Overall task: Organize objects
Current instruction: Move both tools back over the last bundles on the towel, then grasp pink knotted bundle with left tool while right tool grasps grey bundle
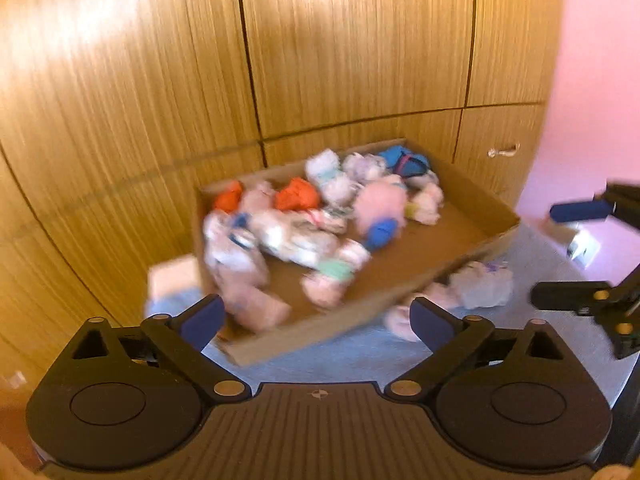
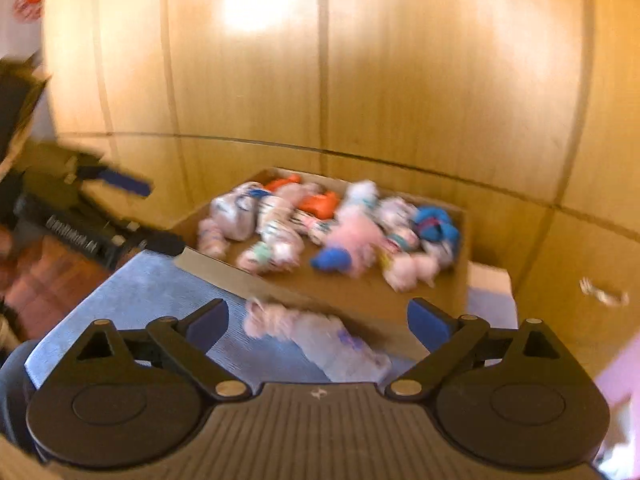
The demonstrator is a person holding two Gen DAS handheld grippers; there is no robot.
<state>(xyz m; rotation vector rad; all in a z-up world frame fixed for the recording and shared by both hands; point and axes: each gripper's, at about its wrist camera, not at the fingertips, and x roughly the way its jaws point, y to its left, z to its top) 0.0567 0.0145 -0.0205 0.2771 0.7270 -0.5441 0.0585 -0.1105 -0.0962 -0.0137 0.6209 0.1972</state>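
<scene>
A shallow cardboard box point(image 1: 484, 196) point(image 2: 360, 296) holds several rolled cloth bundles in pink, white, orange and blue point(image 1: 296, 232) point(image 2: 344, 228). It rests on a blue-grey cloth surface point(image 1: 352, 348) point(image 2: 144, 284). One pale pink and white bundle point(image 1: 472, 288) point(image 2: 320, 336) lies outside the box on the cloth. My left gripper point(image 1: 316, 318) is open and empty, above the box's near edge. My right gripper point(image 2: 318, 320) is open and empty, just above the loose bundle. Each gripper shows at the edge of the other's view, the right one point(image 1: 580, 256) and the left one point(image 2: 120, 208). Both views are blurred.
Wooden wardrobe doors point(image 1: 340, 40) point(image 2: 400, 80) stand right behind the box, with a metal handle point(image 1: 504, 152) at the right. A pink wall point(image 1: 592, 80) is further right. Reddish wooden floor point(image 2: 48, 276) lies left of the cloth surface.
</scene>
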